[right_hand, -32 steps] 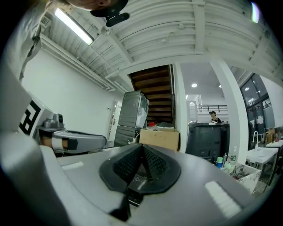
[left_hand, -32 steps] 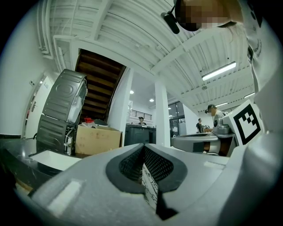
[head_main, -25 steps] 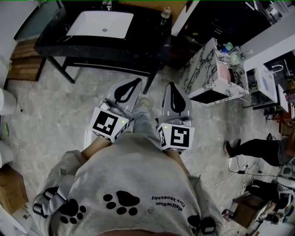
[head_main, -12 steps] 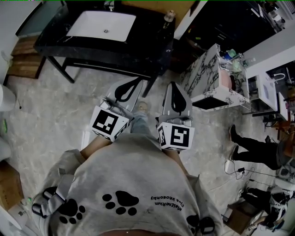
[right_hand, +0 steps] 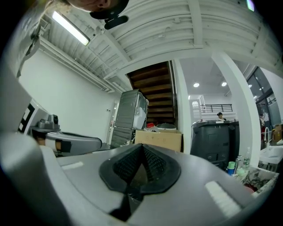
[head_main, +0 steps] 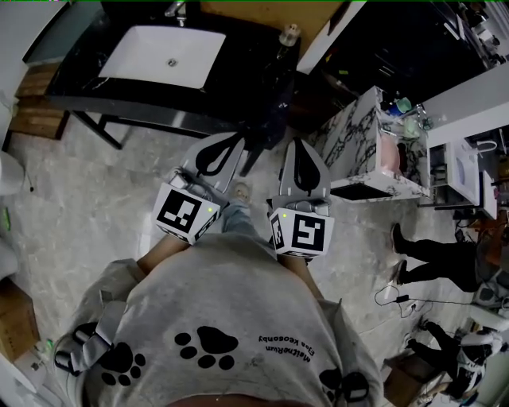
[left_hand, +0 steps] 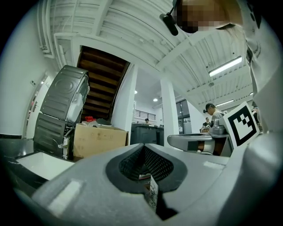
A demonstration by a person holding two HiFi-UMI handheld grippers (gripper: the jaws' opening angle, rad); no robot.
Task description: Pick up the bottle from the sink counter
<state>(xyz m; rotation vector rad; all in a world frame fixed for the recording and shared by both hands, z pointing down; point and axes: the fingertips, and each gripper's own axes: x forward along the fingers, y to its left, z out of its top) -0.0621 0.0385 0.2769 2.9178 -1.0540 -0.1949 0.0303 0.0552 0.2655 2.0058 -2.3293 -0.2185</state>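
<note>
The left hand-held gripper and the right hand-held gripper are held side by side in front of a person's grey sweatshirt, both pointing toward the far side of the room. The left gripper view shows its jaws clenched, meeting at the tip with nothing between them. The right gripper view shows the same, the jaws pressed together and empty. Each carries its cube with square markers at the near end.

The bottle stands upright at the far right end of the black surface, to the right of the white basin and well apart from both hand-held grippers. A faucet sits at the far edge behind the basin.

To the right of the surface stands a marble-patterned cabinet with small containers on top. Further right, another person's legs show on the pale floor. The left gripper view looks past a cardboard box toward a dark staircase
</note>
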